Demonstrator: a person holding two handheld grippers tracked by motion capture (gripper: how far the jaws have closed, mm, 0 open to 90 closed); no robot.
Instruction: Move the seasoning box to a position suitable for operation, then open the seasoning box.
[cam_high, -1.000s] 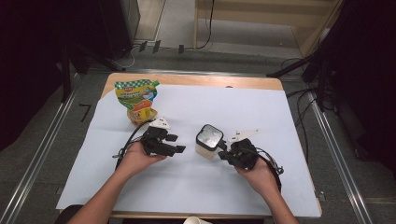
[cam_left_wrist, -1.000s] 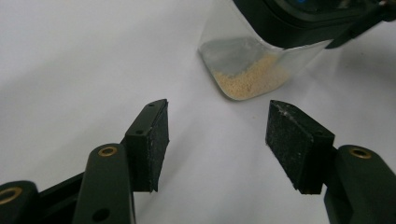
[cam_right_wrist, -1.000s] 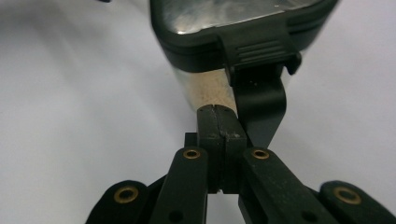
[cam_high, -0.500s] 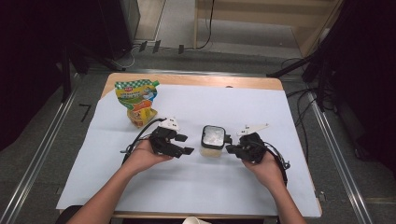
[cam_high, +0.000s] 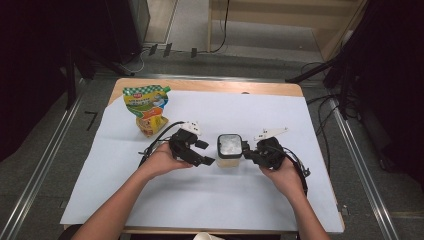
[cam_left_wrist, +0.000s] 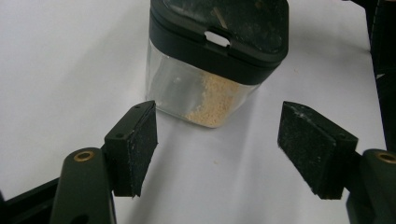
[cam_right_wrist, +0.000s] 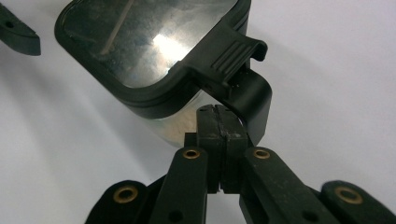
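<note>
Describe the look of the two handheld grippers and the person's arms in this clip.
Both the left gripper and right gripper are black, each with a pale three-cornered plate on top and a black cable trailing back. The left gripper's fingers end in flat, dark rubbery pads; brass-coloured rivets mark the linkages. The forearms are bare, no sleeves or gloves.
</note>
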